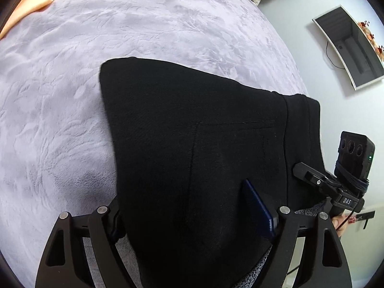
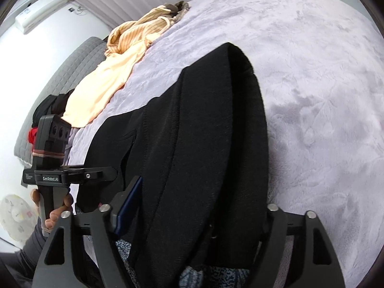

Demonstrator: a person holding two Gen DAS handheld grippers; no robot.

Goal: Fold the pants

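Black pants lie folded on a lilac plush bedspread, with the waistband towards the right in the left wrist view. My left gripper straddles the near part of the cloth, jaws wide; one blue pad stands clear on top of the fabric and the other finger is hidden at the cloth's left edge. My right gripper straddles the pants the same way, its blue pad clear of the cloth. Each gripper shows in the other's view: right gripper, left gripper.
A peach garment and a striped beige one lie at the bedspread's far edge. Dark and red clothes sit by a grey quilted panel. A screen hangs on the wall. A hand holds the left gripper's handle.
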